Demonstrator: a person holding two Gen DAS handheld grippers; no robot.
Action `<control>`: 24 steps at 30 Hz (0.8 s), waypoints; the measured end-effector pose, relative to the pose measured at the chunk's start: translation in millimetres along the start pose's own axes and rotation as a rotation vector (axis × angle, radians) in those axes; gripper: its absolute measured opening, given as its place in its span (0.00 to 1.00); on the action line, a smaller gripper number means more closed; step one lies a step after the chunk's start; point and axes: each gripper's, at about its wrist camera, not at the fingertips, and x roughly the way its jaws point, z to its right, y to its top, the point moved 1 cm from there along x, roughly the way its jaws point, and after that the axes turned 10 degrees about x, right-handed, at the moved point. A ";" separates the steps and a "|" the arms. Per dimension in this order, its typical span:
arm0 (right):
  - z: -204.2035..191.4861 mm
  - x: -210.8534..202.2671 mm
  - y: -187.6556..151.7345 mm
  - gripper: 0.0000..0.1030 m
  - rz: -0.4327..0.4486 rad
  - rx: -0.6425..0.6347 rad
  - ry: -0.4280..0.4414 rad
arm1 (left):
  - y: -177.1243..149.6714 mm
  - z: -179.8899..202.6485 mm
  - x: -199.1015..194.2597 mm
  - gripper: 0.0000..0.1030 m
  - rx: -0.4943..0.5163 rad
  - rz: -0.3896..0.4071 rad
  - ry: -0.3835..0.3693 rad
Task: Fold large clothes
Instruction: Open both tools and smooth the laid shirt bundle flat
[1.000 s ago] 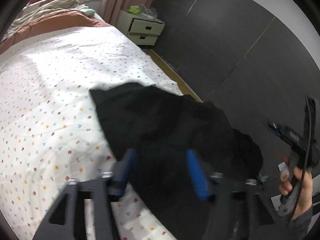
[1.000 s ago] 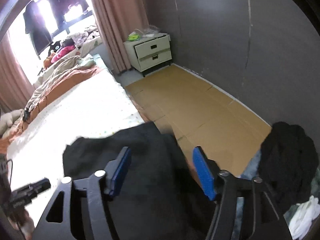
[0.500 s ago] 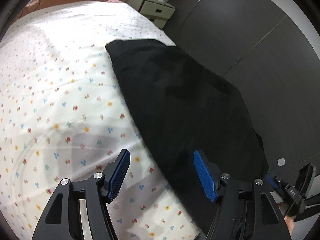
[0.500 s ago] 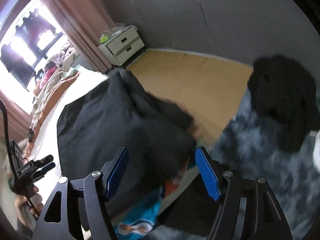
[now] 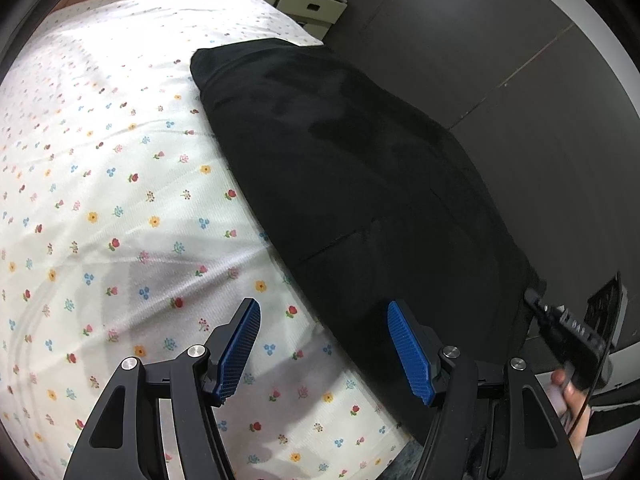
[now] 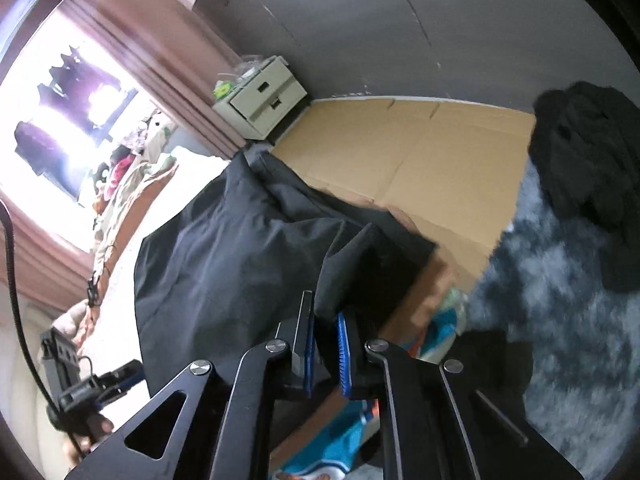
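From the left wrist, the left gripper (image 5: 324, 344) hovers with fingers apart over a flowered bedsheet (image 5: 120, 184); the black garment (image 5: 352, 168) lies spread along the bed's right edge. From the right wrist, the right gripper (image 6: 325, 354) has just been closing, its fingers now clamped on a corner of the garment (image 6: 224, 256) above the cardboard floor (image 6: 432, 148).

Both wrist views look steeply down, sharing the black garment (image 5: 360, 168).
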 end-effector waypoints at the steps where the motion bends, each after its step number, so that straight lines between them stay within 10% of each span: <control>1: -1.2 2.1 3.8 0.10 0.002 0.000 -0.003 | -0.7 0.5 0.8 0.66 -0.001 -0.002 -0.002; 7: 8.7 22.8 15.6 0.13 -0.034 0.071 -0.035 | 2.0 -0.3 2.7 0.66 -0.009 -0.006 -0.001; 13: 24.5 -3.1 2.2 0.68 0.038 0.151 -0.045 | 4.8 -2.4 10.3 0.66 -0.018 -0.012 -0.023; 24: 21.9 35.6 -33.4 0.68 -0.158 0.178 0.116 | 20.7 6.3 34.4 0.61 -0.037 -0.011 -0.089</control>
